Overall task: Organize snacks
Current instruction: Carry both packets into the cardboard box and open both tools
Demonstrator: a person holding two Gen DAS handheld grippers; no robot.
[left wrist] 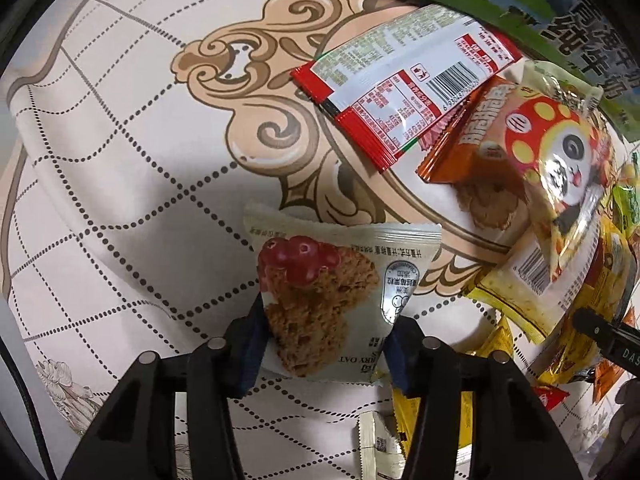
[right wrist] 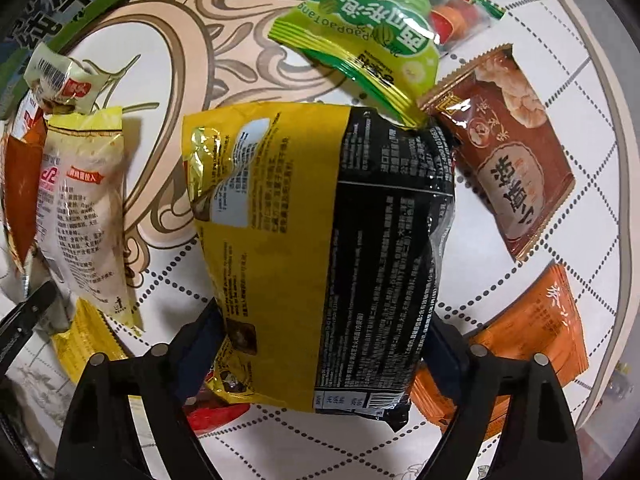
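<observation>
You are at the pick-up step. Your left gripper (left wrist: 326,344) pinches the oat packet (left wrist: 328,300) above the worktop (left wrist: 120,160), its long axis running away from the gripper. Your right gripper (right wrist: 324,356) clamps the yellow-black bag (right wrist: 320,248), long axis likewise. Next, probably lift both clear of the loose snacks and carry them to their place.

White oat packet (left wrist: 324,304), yellow-black bag (right wrist: 320,256), both clamped
</observation>
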